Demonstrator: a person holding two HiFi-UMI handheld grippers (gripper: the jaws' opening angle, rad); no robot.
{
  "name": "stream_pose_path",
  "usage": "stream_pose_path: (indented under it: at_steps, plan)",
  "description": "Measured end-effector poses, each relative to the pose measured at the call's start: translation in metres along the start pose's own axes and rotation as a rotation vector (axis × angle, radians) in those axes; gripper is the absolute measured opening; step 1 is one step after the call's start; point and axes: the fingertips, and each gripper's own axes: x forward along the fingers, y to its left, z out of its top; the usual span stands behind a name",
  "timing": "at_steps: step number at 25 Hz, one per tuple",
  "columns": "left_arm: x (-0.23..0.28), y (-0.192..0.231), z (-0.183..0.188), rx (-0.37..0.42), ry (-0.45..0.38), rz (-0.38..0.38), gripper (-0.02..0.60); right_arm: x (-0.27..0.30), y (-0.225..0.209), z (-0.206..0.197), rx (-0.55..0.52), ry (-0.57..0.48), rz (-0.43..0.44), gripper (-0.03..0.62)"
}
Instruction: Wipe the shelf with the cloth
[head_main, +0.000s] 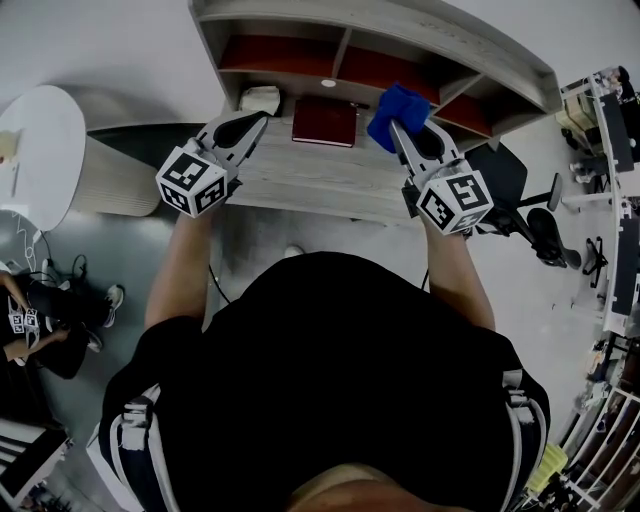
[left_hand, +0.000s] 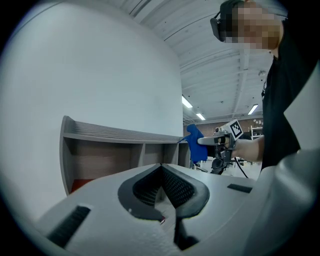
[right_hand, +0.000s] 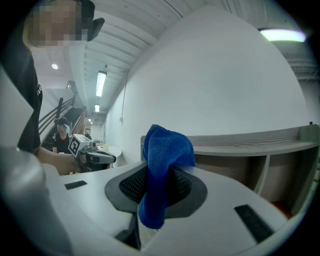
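the left gripper (left_hand: 161, 166), a white handheld tool with dark ribbed pads, has its jaws clenched tip to tip with nothing between them. the right gripper (right_hand: 160, 167), its twin, is grasping the bright blue microfibre cloth (right_hand: 167, 145). the cloth is pinched between the pads, with a bunched fold standing above the jaw tips and a tail hanging down behind them toward the camera.

under both pairs of jaws lies the flat top of the pale grey wood-grain shelf unit (head_main: 330, 182). its row of open compartments with reddish backs runs just beyond the tips. whether the cloth touches the wood cannot be told.

between the two pairs of jaws, a little ahead of them, a dark red flat book (head_main: 324, 122) lies on the grey surface. a small white object (head_main: 260, 98) sits just past the left jaws' tips; what it is cannot be made out.

well off to the left of the left jaws stands a round white table (head_main: 35, 150). to the right of the right jaws is a black office chair (head_main: 520, 195).
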Motion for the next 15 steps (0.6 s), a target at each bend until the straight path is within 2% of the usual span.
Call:
stream_pose_path:
  at_steps: [6,15]
  plan:
    - [0.000,-0.002,0.002,0.003,0.002,0.000,0.017,-0.004,0.003,-0.005,0.007,0.003,0.002,0.072]
    - [0.019,-0.010,0.005,0.015,0.006,0.024,0.017,-0.011,-0.021,-0.018,0.036,0.019,0.010,0.072]
